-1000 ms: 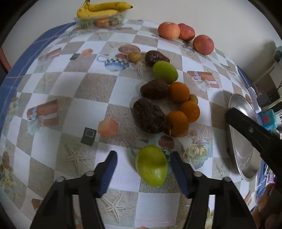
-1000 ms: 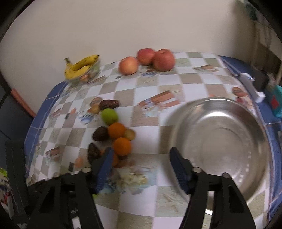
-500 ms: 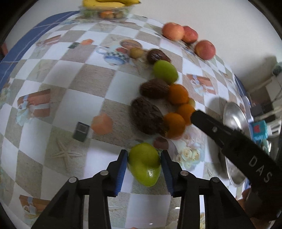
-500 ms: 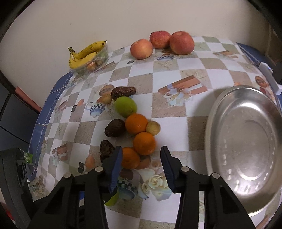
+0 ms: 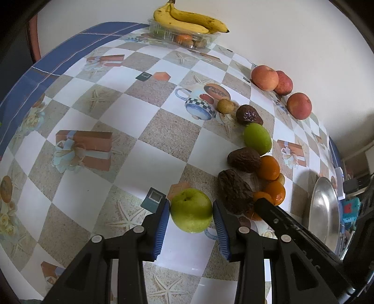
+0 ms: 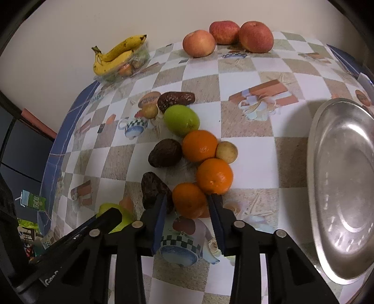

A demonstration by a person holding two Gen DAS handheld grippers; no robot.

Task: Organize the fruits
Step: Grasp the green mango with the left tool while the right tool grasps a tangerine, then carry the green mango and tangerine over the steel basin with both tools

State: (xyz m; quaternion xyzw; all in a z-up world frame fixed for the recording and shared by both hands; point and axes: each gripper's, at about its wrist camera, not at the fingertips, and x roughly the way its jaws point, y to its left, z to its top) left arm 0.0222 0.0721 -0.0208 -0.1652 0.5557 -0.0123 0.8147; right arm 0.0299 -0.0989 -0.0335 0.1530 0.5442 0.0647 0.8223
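Note:
My left gripper is shut on a green apple, both blue pads against its sides, low over the checked tablecloth. To its right lies a cluster of oranges, dark wrinkled fruits and a second green apple. My right gripper straddles the nearest orange of that cluster, jaws closing. Its right pad touches the orange and a sliver of gap shows at its left pad, which sits against a dark fruit. The held apple peeks out behind the left gripper's finger in the right wrist view.
A wide steel bowl stands at the right of the table. Three red apples line the far wall. Bananas rest on a clear plastic tray at the far corner. Two more oranges and small tan fruits lie beyond the gripped area.
My left gripper closed onto the green apple and rolled. My right gripper dropped toward the orange cluster, and its jaws narrowed around the nearest orange.

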